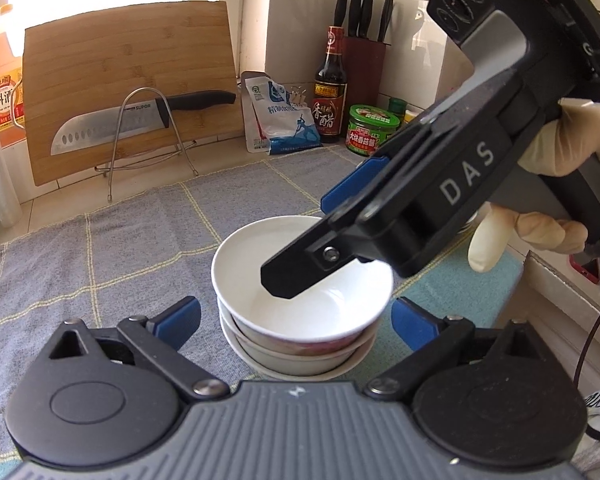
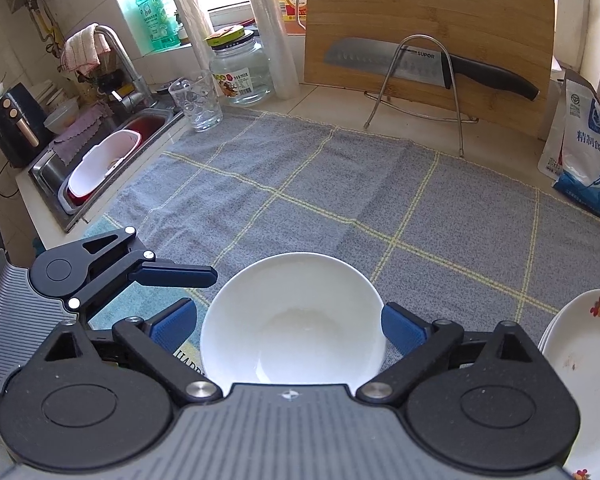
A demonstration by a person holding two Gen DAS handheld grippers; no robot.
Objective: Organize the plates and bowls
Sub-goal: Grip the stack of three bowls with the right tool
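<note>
The left gripper is a black mechanism with a ribbed grey housing marked by a small white emblem, two round black discs, silver pivot screws and textured blue fingertip pads. The right gripper has the same build; seen from the side, its black body carries the white letters "DAS", three round sockets on a block at its top and a silver screw in one finger. A cream-coloured glove covers the hand on its handle, and black cables trail below.
</note>
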